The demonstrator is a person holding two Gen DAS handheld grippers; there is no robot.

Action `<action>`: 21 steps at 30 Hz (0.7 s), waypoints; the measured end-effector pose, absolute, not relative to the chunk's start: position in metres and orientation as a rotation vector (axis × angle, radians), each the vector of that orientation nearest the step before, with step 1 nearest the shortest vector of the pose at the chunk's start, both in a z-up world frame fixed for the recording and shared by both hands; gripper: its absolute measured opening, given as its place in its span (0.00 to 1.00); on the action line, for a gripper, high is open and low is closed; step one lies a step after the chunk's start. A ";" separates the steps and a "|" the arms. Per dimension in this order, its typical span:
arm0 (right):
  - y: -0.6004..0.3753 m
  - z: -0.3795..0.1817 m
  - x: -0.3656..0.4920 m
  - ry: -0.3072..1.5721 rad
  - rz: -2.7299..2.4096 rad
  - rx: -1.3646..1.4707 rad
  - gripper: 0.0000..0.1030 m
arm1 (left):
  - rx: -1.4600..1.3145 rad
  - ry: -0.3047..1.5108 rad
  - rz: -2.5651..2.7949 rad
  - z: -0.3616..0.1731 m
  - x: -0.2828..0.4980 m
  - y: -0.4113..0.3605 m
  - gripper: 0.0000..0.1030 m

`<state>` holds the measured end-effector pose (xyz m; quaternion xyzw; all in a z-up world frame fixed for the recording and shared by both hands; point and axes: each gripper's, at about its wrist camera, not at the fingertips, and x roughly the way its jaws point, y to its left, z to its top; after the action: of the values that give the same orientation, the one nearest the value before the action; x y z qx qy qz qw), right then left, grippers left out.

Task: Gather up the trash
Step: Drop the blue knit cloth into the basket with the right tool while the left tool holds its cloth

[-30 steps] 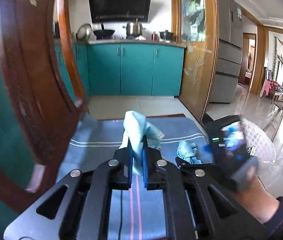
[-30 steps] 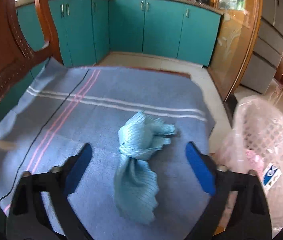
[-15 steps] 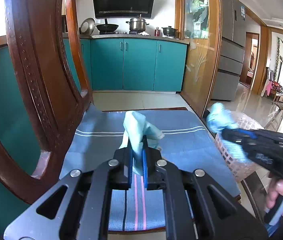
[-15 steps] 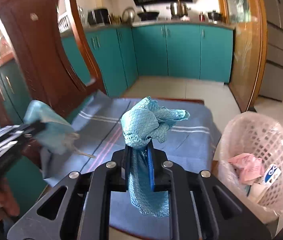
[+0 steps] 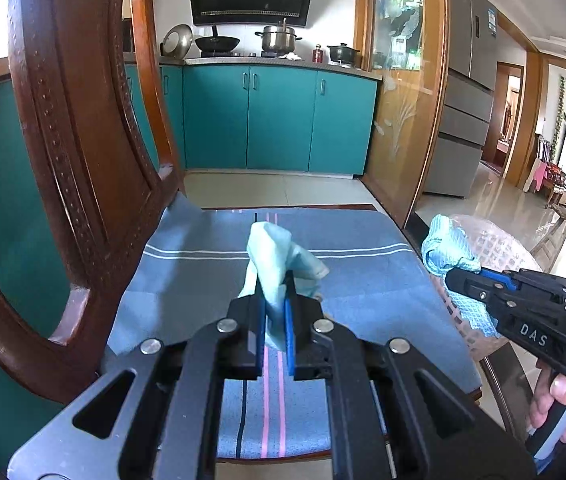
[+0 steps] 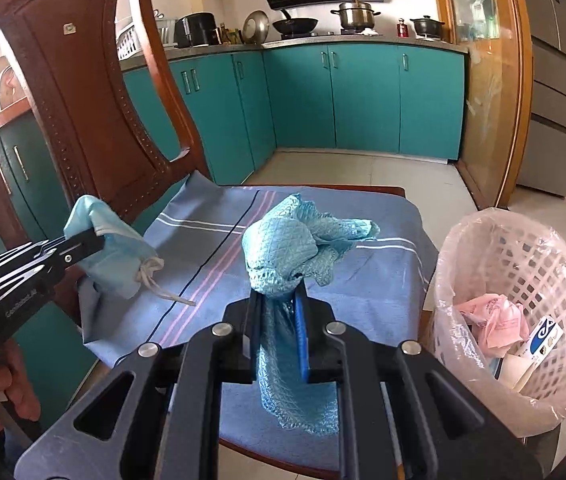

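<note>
The left gripper (image 5: 274,312) is pinching a pale blue face mask (image 5: 279,268) above the striped blue seat cloth (image 5: 363,280). The right gripper (image 6: 279,320) is clamping a crumpled turquoise mesh cloth (image 6: 295,248), raised over the chair, with the lined pink wastebasket (image 6: 523,248) just right of it.
</note>
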<state>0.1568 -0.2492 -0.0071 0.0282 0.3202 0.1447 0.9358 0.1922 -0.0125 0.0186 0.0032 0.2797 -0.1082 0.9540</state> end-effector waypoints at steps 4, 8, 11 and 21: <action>-0.249 -0.010 0.158 0.665 0.298 0.055 0.14 | 0.006 0.573 -0.219 0.019 0.195 -0.014 0.09; -0.248 -0.010 0.158 0.669 0.300 0.055 0.14 | 0.008 0.574 -0.219 0.018 0.194 -0.015 0.09; -0.248 -0.010 0.158 0.670 0.302 0.053 0.14 | 0.010 0.572 -0.218 0.019 0.194 -0.016 0.09; -0.261 -0.002 0.155 0.628 0.274 0.080 0.14 | 0.014 0.575 -0.217 0.016 0.194 -0.017 0.09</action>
<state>0.1551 -0.2606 -0.0016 0.0391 0.3076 0.1341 0.9412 0.1942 -0.0174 0.0156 0.0067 0.2828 -0.1066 0.9532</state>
